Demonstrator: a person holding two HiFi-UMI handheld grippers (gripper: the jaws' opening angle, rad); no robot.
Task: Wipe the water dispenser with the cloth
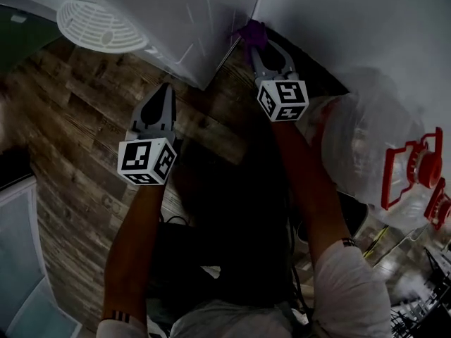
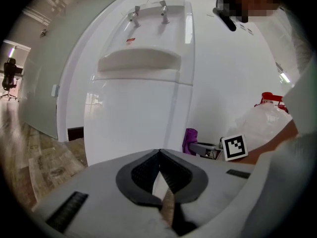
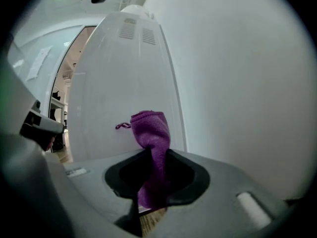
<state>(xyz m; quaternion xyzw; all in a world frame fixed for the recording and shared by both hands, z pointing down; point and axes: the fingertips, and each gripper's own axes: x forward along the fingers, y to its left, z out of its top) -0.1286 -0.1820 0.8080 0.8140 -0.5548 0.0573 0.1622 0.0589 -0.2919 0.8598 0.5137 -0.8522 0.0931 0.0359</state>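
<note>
Head view looks down; gripper views face the dispenser [image 2: 143,108].

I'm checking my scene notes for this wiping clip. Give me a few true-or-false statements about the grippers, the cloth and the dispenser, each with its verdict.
1. The right gripper is shut on a purple cloth. True.
2. The left gripper also holds a cloth. False: its jaws are together with nothing between them.
3. The water dispenser is white and has two taps near its top. True.
4. The floor is grey tile. False: it is brown, wood-patterned planks.
</note>
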